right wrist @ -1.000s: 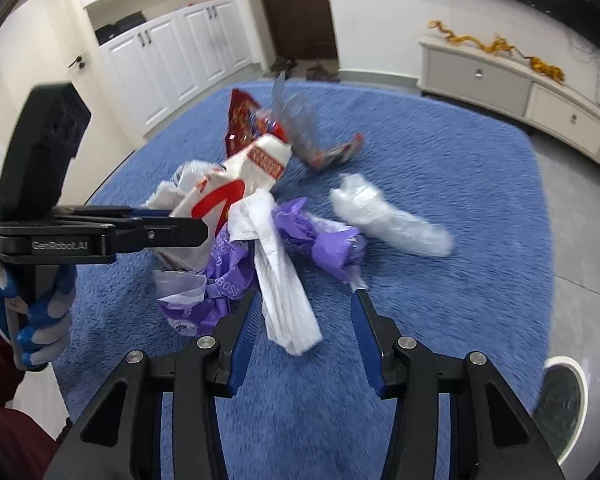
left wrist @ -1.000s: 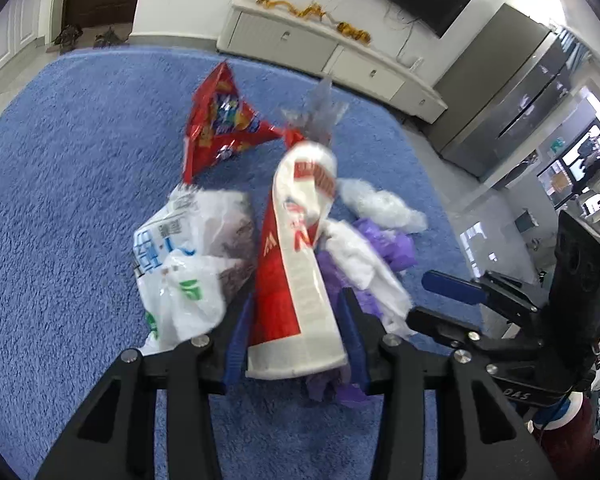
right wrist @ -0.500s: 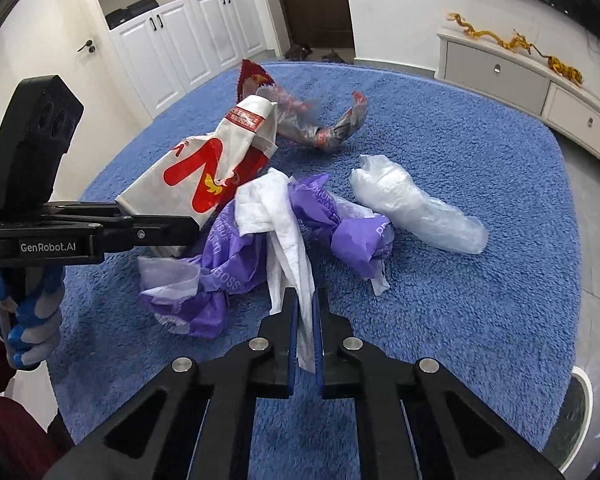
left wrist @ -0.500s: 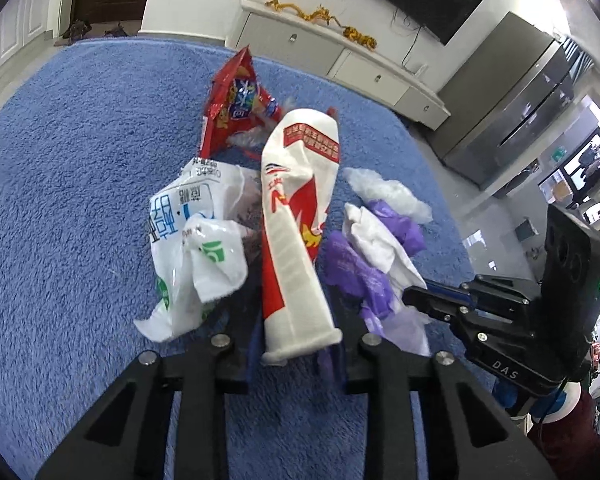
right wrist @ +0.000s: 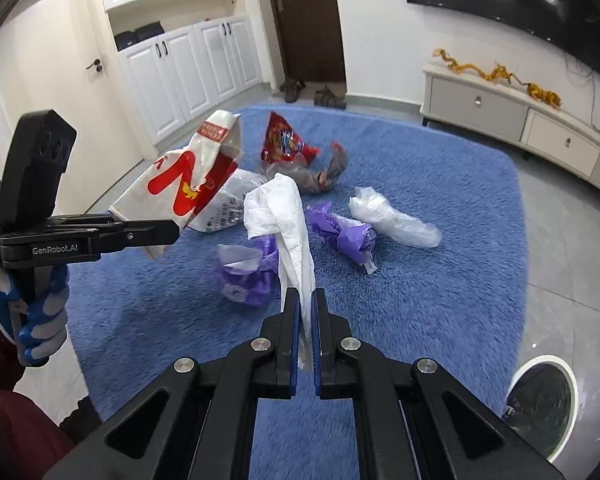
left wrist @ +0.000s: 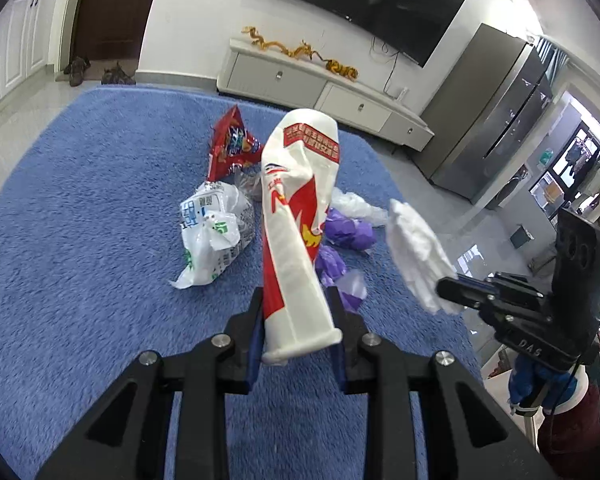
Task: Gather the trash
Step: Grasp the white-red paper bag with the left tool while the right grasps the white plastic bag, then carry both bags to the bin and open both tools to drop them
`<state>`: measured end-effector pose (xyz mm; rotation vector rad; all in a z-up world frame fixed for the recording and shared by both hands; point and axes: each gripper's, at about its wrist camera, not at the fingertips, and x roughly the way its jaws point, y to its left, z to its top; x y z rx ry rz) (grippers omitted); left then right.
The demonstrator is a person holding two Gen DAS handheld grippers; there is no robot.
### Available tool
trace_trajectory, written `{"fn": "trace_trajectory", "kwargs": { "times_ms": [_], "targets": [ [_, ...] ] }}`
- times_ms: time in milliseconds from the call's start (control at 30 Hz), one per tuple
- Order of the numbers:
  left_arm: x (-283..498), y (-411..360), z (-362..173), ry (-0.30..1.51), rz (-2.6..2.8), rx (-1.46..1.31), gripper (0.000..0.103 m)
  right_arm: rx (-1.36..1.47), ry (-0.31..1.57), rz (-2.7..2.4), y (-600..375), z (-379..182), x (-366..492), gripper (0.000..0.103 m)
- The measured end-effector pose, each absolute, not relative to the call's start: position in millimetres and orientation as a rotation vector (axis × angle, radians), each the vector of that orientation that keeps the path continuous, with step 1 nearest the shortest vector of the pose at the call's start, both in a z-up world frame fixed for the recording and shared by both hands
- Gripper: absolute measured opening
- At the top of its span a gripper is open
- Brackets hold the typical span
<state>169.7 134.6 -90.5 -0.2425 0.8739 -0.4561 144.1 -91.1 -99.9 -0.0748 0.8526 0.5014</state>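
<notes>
My left gripper (left wrist: 298,308) is shut on the lower end of a white and red wrapper (left wrist: 296,216), which stands lifted above the blue rug (left wrist: 80,240). The same wrapper (right wrist: 180,184) shows at the left of the right wrist view, clamped in the left gripper (right wrist: 168,234). My right gripper (right wrist: 308,300) is shut on a white tissue (right wrist: 288,224) that hangs raised over the rug (right wrist: 440,300); the left wrist view shows that tissue (left wrist: 418,252) in the right gripper (left wrist: 446,290). Left lying on the rug are a white printed bag (left wrist: 210,232), a red snack bag (right wrist: 282,142), purple wrappers (right wrist: 344,234) and a clear bag (right wrist: 392,222).
A round white bin (right wrist: 540,400) stands on the tiled floor at the rug's near right corner. A low white cabinet (right wrist: 520,116) runs along the far wall, and a grey fridge (left wrist: 496,120) stands right of it. A gloved hand (right wrist: 36,320) holds the left gripper.
The right gripper shut on the white tissue and both grippers rose, lifting the tissue and the white and red wrapper off the pile on the rug.
</notes>
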Motion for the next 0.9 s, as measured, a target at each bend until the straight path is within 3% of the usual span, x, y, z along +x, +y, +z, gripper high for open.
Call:
{"fn": "trace_trajectory", "kwargs": {
  "times_ms": [467,900],
  "targets": [
    [129.4,122.9,-51.7,0.796,-0.506,-0.206,0.026,-0.027,0.728,0.402,-127.8,-55.3,89.6,0.005],
    [147.2,19.3,-42.3,0.856,-0.626,-0.062,0.026,0.117,0.682,0.258,-212.4,-68.8,74.2,0.005]
  ]
}}
